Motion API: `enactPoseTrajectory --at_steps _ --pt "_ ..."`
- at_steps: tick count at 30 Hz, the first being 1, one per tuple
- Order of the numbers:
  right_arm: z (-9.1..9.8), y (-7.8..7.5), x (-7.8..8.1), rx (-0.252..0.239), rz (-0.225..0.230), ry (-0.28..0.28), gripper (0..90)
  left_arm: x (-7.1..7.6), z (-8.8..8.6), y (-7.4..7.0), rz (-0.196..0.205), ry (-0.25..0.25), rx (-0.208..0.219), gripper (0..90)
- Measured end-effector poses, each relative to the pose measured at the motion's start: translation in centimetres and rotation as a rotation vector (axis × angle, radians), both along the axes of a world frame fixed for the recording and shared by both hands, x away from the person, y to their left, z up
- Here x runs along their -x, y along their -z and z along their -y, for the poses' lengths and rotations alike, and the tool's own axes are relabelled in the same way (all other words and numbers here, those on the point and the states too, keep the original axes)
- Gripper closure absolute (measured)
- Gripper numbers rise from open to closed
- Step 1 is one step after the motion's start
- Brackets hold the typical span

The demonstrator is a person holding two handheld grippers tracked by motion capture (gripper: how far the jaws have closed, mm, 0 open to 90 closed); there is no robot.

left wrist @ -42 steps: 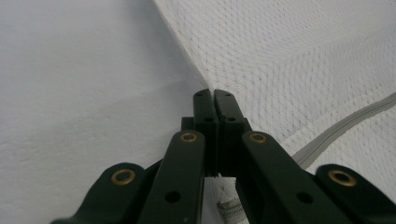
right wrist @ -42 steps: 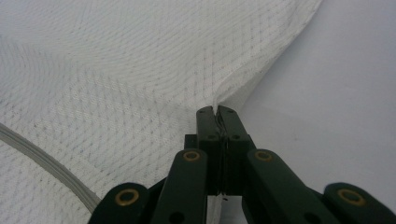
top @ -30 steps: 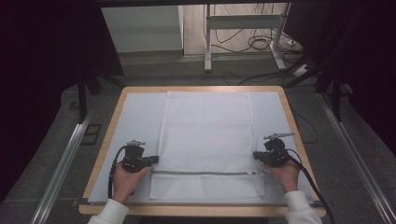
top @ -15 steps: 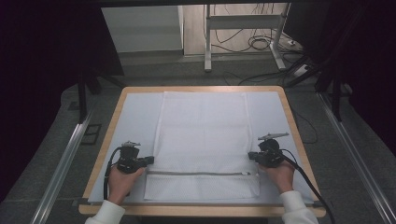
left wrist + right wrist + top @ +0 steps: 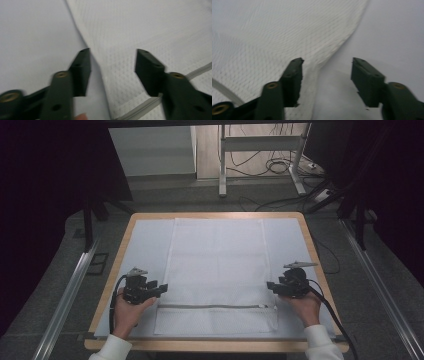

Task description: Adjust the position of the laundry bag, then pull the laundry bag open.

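A white mesh bag (image 5: 217, 275) lies flat in the middle of the counter (image 5: 300, 217), on a pale sheet (image 5: 145, 240) that covers most of the wooden top. A grey zipper (image 5: 215, 306) runs straight across the bag near the edge closest to the person, with a short strip of mesh below it.

The left hand-held gripper (image 5: 161, 289) sits at the bag's left edge, a little above the zipper line. Its jaws have just been opening and now stand spread; in the left gripper view (image 5: 112, 70) the bag's edge runs between them, with mesh under one jaw and bare sheet under the other (nothing is pinched).

The right hand-held gripper (image 5: 270, 286) mirrors it at the bag's right edge, again just above the zipper's end. Its jaws have likewise just been opening and stand apart; in the right gripper view (image 5: 325, 75) the bag's hemmed edge curves up between them, loose and not clamped.

Each hand comes in from the near side of the counter, a black cable trailing back from its gripper.
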State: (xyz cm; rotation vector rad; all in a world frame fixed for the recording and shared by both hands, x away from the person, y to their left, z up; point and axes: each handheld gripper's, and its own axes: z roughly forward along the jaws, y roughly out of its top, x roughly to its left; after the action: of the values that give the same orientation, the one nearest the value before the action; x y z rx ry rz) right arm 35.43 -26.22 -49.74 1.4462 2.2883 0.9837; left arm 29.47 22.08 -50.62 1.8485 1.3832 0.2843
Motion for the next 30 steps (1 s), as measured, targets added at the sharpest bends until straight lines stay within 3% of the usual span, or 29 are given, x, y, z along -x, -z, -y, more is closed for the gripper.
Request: enactPoseTrajectory --at_steps 3,7,16,23,30 --pt "1.0 -0.4 0.2 -0.028 0.044 0.038 27.2 0.2 0.5 -0.6 0.028 0.013 0.004 31.7" --pt "1.8 -0.8 0.5 -0.063 0.068 0.039 24.9 0.4 1.3 -1.1 0.039 0.010 0.000 27.3" --pt "2.4 -0.9 0.6 -0.088 0.094 0.064 16.0 0.5 3.2 -2.2 0.049 0.047 0.015 27.9" --pt "2.5 -1.1 1.0 -0.112 0.106 0.061 15.8 0.6 4.7 -2.6 0.056 0.079 0.007 28.3" --pt "2.7 -1.2 1.4 -0.099 0.120 0.060 16.5 0.6 6.4 -3.0 0.055 0.110 0.008 29.2"
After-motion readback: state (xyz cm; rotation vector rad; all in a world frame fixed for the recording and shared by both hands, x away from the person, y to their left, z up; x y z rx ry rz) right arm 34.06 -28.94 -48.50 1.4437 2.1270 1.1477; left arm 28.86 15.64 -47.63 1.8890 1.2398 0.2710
